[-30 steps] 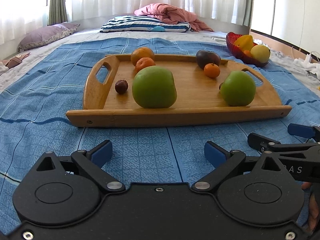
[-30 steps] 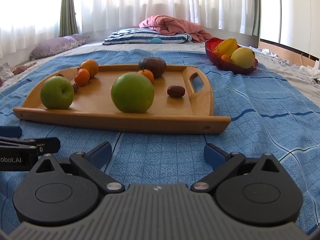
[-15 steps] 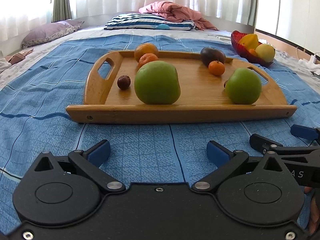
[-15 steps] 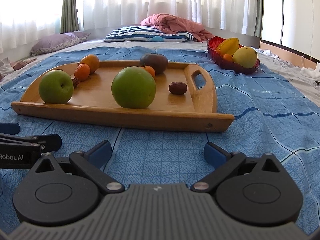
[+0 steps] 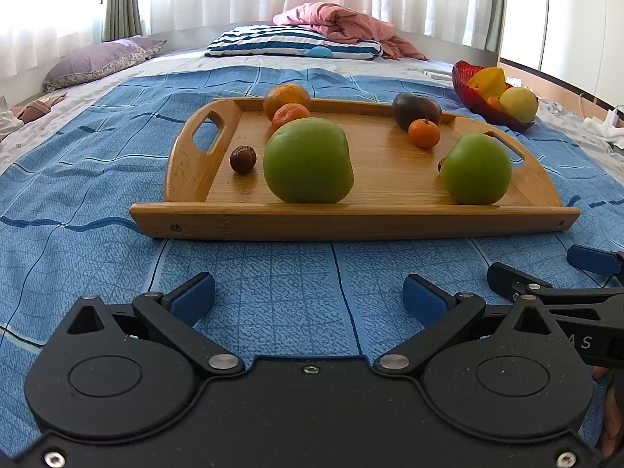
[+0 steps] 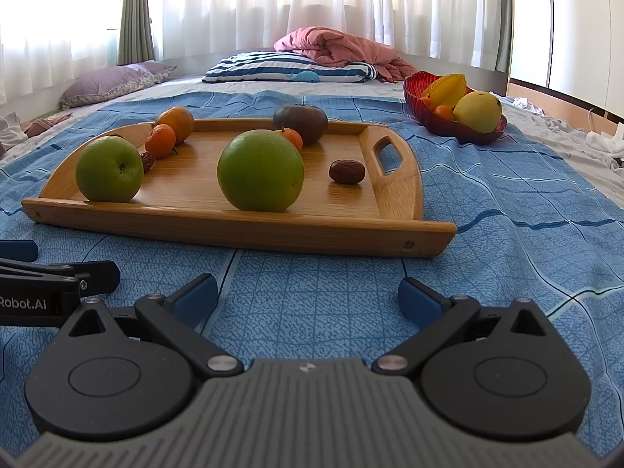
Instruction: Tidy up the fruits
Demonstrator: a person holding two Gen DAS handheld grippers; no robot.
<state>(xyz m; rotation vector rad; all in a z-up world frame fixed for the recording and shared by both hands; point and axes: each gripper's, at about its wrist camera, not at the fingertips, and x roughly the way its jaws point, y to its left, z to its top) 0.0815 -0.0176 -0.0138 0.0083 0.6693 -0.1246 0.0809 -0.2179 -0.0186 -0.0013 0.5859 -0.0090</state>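
Note:
A wooden tray [image 5: 351,222] [image 6: 241,230] lies on the blue bedspread and holds two green fruits, a large one [image 5: 308,160] [image 6: 260,171] and a smaller apple [image 5: 476,169] [image 6: 109,168]. Also on it are oranges [image 5: 286,99], small tangerines [image 5: 424,133], a dark round fruit [image 5: 416,109] [image 6: 300,117] and brown dates [image 5: 242,159] [image 6: 346,171]. A red bowl [image 5: 468,85] [image 6: 448,123] of yellow and orange fruit stands beyond the tray's right end. My left gripper [image 5: 308,298] and right gripper [image 6: 308,298] both hover open and empty over the bedspread, short of the tray's near edge.
A striped pillow [image 5: 292,45], a pink blanket [image 6: 335,48] and a purple pillow [image 5: 101,62] lie at the far end of the bed under white curtains. The other gripper's fingers show at the right edge of the left view and the left edge of the right view.
Both grippers have drifted slightly nearer the tray and lower, so the tray looks a little larger. Both stay open and no fruit has moved.

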